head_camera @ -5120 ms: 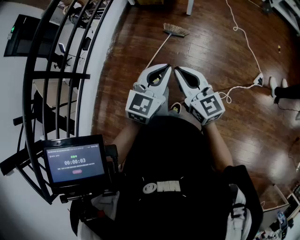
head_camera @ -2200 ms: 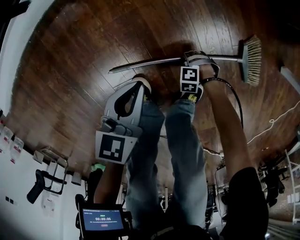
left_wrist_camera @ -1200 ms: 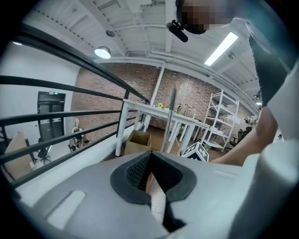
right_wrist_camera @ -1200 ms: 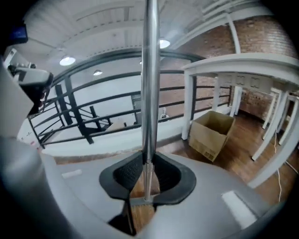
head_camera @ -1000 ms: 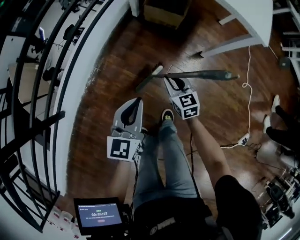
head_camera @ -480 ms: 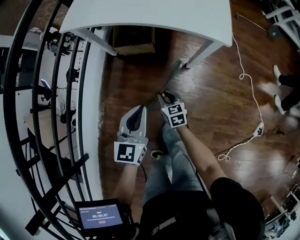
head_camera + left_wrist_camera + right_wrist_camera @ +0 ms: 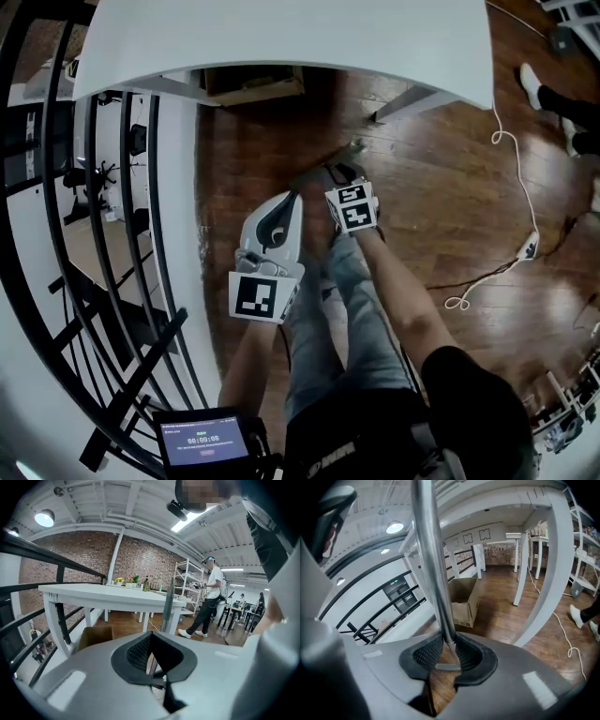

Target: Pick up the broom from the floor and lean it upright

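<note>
The broom's metal handle (image 7: 433,569) rises steeply up from between the pads of my right gripper (image 7: 447,641), which press on it from both sides while the jaws are opening slightly. From the head view that right gripper (image 7: 336,174) is just below the white table's edge, with the handle (image 7: 349,150) foreshortened beside it. In the left gripper view the broom handle (image 7: 168,604) stands upright against the table edge. My left gripper (image 7: 292,197) is close to the left of the right one, its tips (image 7: 151,635) together on nothing.
A white table (image 7: 281,47) spans the top, with a cardboard box (image 7: 464,599) under it. Black railing (image 7: 112,234) runs along the left. A white cable (image 7: 511,187) lies on the wooden floor at right. A person (image 7: 208,602) stands beyond the table.
The broom went from lying on the floor to upright in my right gripper, now nearer the table. Both grippers moved toward the table edge.
</note>
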{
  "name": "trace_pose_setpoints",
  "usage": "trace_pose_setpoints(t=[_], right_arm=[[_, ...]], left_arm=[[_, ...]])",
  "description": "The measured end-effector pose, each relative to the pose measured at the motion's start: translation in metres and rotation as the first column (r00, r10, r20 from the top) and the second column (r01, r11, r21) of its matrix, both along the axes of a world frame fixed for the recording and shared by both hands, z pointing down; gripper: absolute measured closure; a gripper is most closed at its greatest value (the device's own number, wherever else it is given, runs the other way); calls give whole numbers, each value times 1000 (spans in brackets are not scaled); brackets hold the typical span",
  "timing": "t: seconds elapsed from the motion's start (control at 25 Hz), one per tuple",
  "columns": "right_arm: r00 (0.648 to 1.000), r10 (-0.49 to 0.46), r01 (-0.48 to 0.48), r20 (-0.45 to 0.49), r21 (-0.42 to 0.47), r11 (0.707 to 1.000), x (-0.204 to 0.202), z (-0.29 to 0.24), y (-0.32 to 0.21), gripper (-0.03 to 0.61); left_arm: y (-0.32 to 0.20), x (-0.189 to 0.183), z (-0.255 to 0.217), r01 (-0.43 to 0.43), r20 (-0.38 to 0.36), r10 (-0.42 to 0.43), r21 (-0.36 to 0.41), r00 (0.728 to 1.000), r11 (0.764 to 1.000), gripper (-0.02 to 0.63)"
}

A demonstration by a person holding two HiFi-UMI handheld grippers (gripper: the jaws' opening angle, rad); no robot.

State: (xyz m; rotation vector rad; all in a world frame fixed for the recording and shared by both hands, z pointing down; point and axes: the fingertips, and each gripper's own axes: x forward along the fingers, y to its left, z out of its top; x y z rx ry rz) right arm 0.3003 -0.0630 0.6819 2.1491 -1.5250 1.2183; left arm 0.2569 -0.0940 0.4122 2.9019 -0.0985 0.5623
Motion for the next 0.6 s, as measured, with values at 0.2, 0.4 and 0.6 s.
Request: trace_pose_setpoints(t=[0.2,0.4,0.6], right_arm=[[1000,4,-3,14,-51,999,23,23,-18,489],[999,27,-23,47,-89,996,19,17,-17,489],[996,56,-49,74,-92,995,7,11,-14,491]], left_arm=[[-10,15,26,-36,23,37,-42,999,998,600],[-23,18,27,-34,18,35,-54,999,998,600],[-29,27,20,-47,6,47,-43,999,998,600]])
